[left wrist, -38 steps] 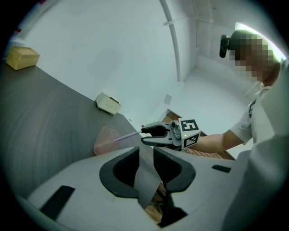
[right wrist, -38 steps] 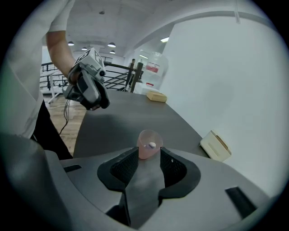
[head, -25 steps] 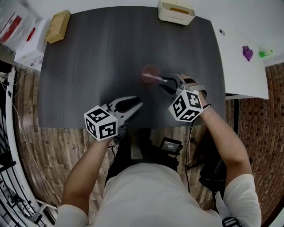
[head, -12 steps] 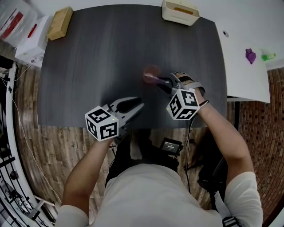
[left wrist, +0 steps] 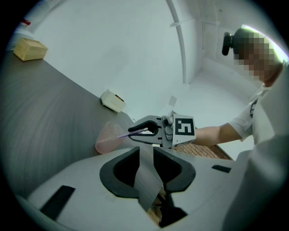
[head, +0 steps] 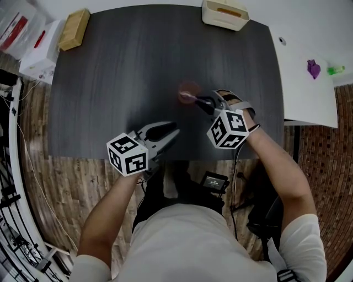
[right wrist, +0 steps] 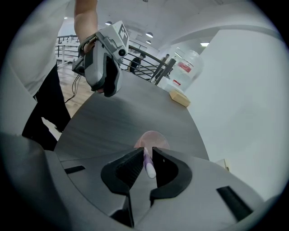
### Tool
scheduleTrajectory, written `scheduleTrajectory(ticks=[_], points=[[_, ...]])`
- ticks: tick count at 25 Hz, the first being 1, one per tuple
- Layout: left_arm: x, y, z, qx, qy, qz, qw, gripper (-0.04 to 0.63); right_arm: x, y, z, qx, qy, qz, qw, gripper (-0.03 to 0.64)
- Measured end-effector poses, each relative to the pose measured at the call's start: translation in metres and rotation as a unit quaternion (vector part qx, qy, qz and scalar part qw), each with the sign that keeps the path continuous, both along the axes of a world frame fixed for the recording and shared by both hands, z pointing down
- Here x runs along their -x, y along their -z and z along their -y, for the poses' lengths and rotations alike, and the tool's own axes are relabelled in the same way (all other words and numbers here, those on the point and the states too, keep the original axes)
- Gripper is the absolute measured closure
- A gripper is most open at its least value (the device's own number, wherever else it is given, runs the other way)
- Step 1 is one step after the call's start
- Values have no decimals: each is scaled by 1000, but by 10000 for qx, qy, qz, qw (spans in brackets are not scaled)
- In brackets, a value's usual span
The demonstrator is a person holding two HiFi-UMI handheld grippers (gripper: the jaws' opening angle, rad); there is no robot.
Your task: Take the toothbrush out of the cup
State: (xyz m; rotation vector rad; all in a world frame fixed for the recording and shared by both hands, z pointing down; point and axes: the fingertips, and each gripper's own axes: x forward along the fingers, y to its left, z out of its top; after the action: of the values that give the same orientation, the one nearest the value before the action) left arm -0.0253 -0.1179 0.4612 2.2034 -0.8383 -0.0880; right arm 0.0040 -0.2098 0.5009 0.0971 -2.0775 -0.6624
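A pink translucent cup (head: 188, 89) stands upright mid-table, also visible in the left gripper view (left wrist: 107, 138) and the right gripper view (right wrist: 151, 138). A purple and white toothbrush (head: 189, 97) slants out of the cup's rim toward the right. My right gripper (head: 203, 103) is shut on its handle (right wrist: 148, 165), just right of the cup. The brush's far end still reaches the cup's mouth (left wrist: 123, 134). My left gripper (head: 172, 132) hovers near the table's front edge, below and left of the cup, jaws a narrow gap apart with nothing between them.
The dark table (head: 121, 71) carries a cream box (head: 223, 14) at its far edge and a tan block (head: 74, 28) at its far left corner. A white table (head: 309, 82) adjoins on the right. White boxes (head: 33, 49) sit to the left.
Hardly anything: the right gripper stays shut on the toothbrush at the cup, shifted very slightly. The left gripper holds its place.
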Motion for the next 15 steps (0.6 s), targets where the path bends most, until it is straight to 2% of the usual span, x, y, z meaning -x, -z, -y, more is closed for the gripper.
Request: scheduleTrajectory(ticks=[9,15], points=[[-3,-3,-1,35,-31,-25,10000,512,-2,0,0,134,-157,17,9998,560],[-1,1,6,-1,23,-30,10000,512,1,15,6,491,-633,433,9958,561]])
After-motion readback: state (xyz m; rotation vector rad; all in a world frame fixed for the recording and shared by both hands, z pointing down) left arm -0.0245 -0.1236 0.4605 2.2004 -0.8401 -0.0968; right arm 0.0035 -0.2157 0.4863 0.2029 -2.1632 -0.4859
